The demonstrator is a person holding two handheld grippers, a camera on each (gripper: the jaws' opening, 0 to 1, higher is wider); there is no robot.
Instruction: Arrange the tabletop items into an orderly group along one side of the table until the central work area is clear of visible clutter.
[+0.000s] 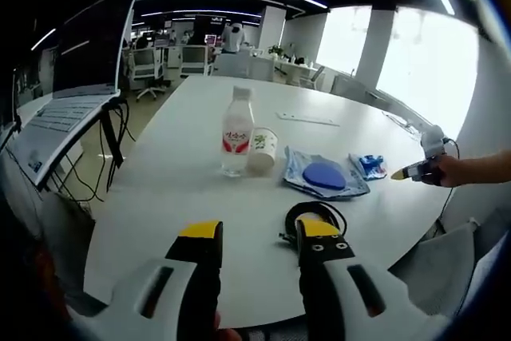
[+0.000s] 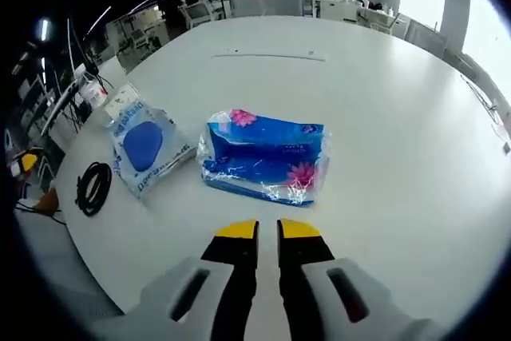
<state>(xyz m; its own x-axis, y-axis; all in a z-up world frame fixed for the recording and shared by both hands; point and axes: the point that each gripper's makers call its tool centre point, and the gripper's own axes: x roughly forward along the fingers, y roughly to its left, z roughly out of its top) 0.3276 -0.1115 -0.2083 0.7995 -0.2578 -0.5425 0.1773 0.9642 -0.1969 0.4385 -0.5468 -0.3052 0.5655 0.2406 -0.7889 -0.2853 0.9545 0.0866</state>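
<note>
The left gripper (image 1: 257, 239) hovers low over the near edge of the white surface (image 1: 192, 125) with its fingers spread wide and empty. Just beyond its right finger lies a coiled black cable (image 1: 318, 212). Further in, near the middle, a clear water bottle (image 1: 237, 132) stands upright with a paper cup (image 1: 263, 149) touching its side; a blue wipes pack (image 1: 323, 173) lies beside the cup.

In the right gripper view, the right gripper (image 2: 267, 231) has its fingers nearly together, holding nothing, pointed at a blue tissue pack (image 2: 266, 157) lying just ahead of it.

The likeliest trouble is the bottle and cup: they stand so close that a reach for one could knock the other over, and the cup may roll. The tissue pack's slick, loose wrap may slide away or pinch without lifting if the near-closed fingers do not open first. The cable, limp and close to the edge, could uncoil or drag off the surface when pulled.
</note>
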